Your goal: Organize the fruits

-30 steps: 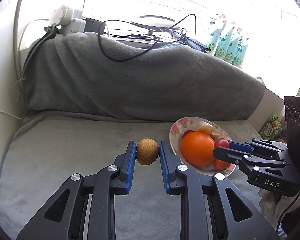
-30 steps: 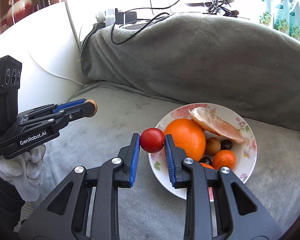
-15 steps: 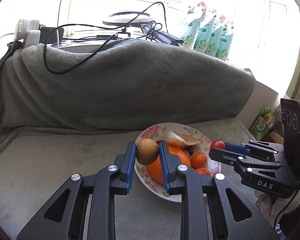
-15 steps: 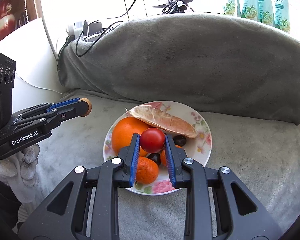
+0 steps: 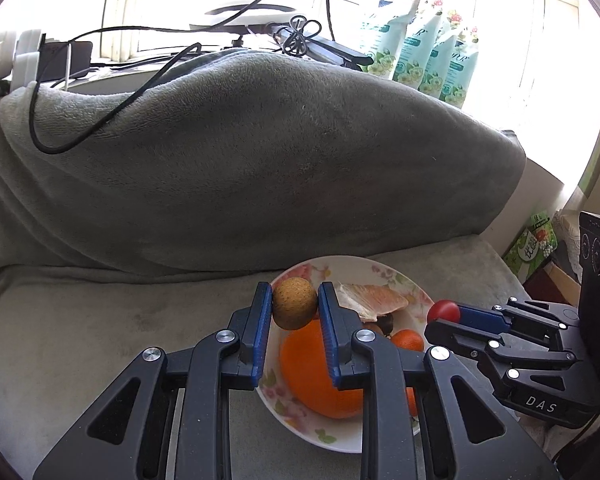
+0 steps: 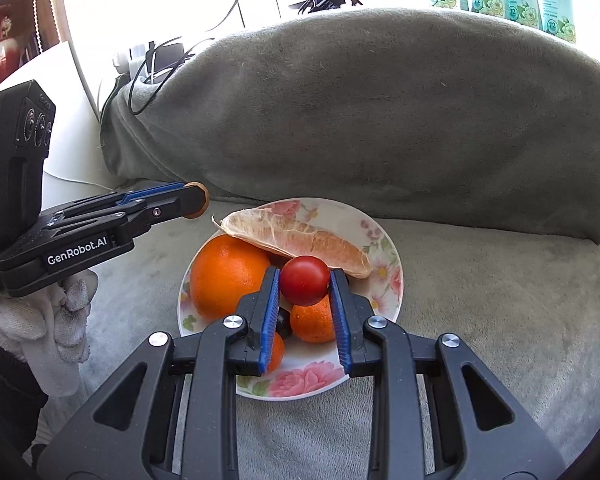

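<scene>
Right wrist view: your right gripper is closed on a small red fruit, pinched between the blue pads above the floral plate. Your left gripper likewise clamps a round brown fruit, held over the plate's near-left rim. Below sit the big orange, a peeled citrus segment, a small orange fruit and some dark fruit, so the plate is crowded. Release from this height and either round fruit could bounce off the pile and roll onto the grey blanket. Both grippers crowd one plate; you risk knocking them together. Squeezing harder may bruise the red one.
</scene>
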`<state>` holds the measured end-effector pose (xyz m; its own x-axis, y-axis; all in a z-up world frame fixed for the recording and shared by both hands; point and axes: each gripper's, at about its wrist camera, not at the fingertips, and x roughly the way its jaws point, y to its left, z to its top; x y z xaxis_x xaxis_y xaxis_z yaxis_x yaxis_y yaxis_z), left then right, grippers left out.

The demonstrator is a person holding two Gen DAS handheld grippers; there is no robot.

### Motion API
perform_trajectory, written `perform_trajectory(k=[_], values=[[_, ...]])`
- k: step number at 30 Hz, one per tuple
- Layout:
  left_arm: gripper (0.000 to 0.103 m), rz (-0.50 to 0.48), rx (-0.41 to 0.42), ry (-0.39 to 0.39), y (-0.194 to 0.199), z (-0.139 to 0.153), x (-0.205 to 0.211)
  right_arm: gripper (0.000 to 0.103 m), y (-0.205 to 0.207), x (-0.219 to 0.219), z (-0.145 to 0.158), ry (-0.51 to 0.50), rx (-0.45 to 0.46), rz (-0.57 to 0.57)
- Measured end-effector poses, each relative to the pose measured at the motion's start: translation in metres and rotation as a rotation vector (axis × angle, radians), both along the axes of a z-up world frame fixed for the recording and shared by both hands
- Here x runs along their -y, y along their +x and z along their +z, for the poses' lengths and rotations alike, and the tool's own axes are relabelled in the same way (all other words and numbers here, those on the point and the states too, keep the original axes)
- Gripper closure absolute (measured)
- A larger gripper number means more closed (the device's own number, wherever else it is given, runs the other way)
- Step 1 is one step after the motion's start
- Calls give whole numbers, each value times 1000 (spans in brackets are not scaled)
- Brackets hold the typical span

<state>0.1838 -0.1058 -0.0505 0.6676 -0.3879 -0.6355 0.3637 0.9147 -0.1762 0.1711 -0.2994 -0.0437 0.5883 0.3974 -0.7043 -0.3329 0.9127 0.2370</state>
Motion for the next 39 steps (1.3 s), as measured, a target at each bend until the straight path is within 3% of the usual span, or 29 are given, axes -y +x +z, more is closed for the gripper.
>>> perform_trajectory(k=[22, 24, 26, 34, 39], values=[[81, -15, -35, -15, 14, -7, 0, 77, 3, -11, -4, 0, 2, 27], [80, -20, -36, -17, 14, -7, 0, 72, 2, -11, -3, 0, 6, 29], [74, -18, -31, -16, 12, -6, -1, 62, 0, -10, -2, 1, 15, 27], [73, -17, -9, -22, -2, 2, -7, 61, -12, -5, 6, 22, 38, 15], [65, -9, 22, -24, -16, 9, -14, 47, -23, 5, 13, 48, 60, -18]])
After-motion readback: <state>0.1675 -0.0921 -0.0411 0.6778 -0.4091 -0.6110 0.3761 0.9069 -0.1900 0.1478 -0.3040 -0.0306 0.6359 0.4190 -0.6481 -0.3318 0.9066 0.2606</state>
